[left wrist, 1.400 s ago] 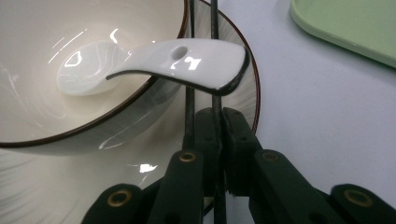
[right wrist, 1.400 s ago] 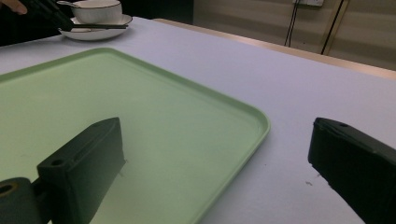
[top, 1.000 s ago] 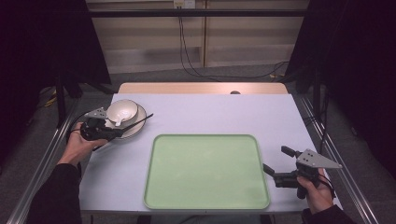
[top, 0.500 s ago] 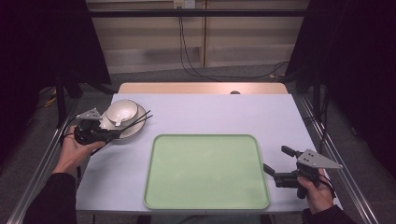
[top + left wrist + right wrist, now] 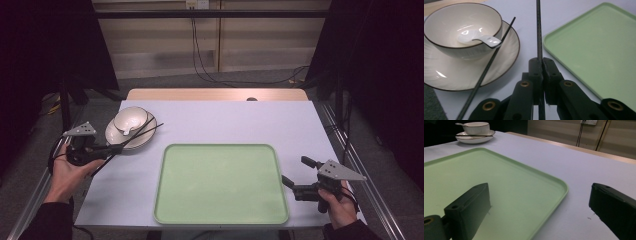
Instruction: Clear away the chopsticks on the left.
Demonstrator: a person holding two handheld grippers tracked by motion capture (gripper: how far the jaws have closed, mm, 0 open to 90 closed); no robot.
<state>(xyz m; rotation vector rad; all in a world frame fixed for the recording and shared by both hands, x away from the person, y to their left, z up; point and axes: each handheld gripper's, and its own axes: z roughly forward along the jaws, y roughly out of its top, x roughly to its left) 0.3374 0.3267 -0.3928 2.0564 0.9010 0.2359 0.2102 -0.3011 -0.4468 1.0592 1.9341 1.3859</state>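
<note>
My left gripper (image 5: 118,147) (image 5: 541,61) is shut on one black chopstick (image 5: 148,132) (image 5: 539,27), which points past the plate's right side. A second chopstick (image 5: 102,165) (image 5: 496,51) lies across the plate's rim beside the bowl, its near end on the table. The white bowl (image 5: 129,119) (image 5: 451,22) sits on a white plate (image 5: 116,136) (image 5: 506,57) and holds a white spoon (image 5: 477,38). My right gripper (image 5: 295,171) (image 5: 541,207) rests open at the right edge of the green tray (image 5: 220,185) (image 5: 474,167), nothing between its jaws.
The tray lies in the near middle of the white table (image 5: 240,122). Bowl and plate (image 5: 475,132) stand at the far left. Cables (image 5: 200,55) hang behind the table's far edge. Metal rails (image 5: 360,165) run along both sides.
My left gripper has drawn back toward the near left, away from the plate, with the chopstick between its jaws. The right gripper has stayed put.
</note>
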